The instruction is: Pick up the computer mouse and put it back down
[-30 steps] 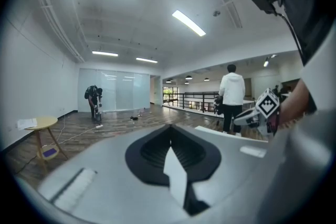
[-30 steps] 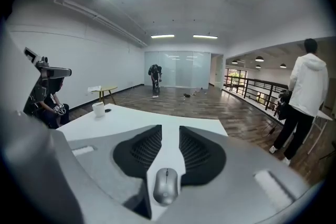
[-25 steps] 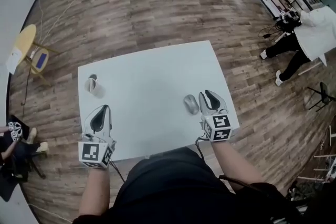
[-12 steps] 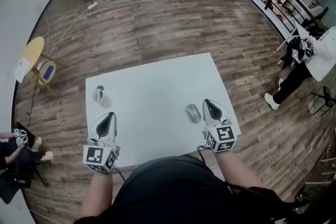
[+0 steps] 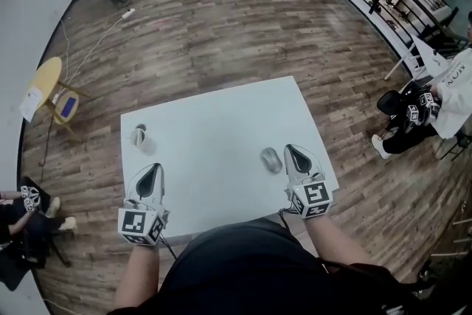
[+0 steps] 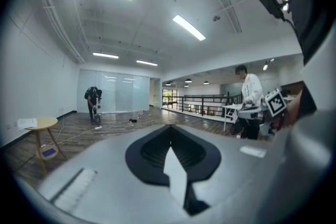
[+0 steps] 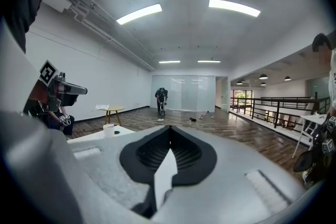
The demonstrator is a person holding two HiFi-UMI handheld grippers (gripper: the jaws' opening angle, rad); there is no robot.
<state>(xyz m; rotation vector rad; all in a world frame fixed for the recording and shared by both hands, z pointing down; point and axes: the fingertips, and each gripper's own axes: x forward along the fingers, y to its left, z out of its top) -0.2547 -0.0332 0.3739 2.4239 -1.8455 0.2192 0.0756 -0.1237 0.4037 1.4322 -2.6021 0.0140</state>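
A grey computer mouse (image 5: 271, 158) lies on the white table (image 5: 214, 125) near its right front corner. My right gripper (image 5: 290, 149) hovers just to the right of the mouse and does not touch it. Its jaws have just closed and meet tip to tip with nothing between them, as the right gripper view (image 7: 169, 147) shows. My left gripper (image 5: 154, 167) hangs over the table's left front part, far from the mouse. It is shut and empty (image 6: 170, 145). Neither gripper view shows the mouse.
A small white cup (image 5: 139, 136) stands on the table's left side, beyond the left gripper. A yellow round side table (image 5: 38, 70) stands on the wooden floor at the left. A person sits at the right (image 5: 446, 103), another crouches at the lower left (image 5: 22, 221).
The right gripper has lifted a little beside the mouse and its jaws have narrowed. The mouse stays on the table. The left gripper has not moved.
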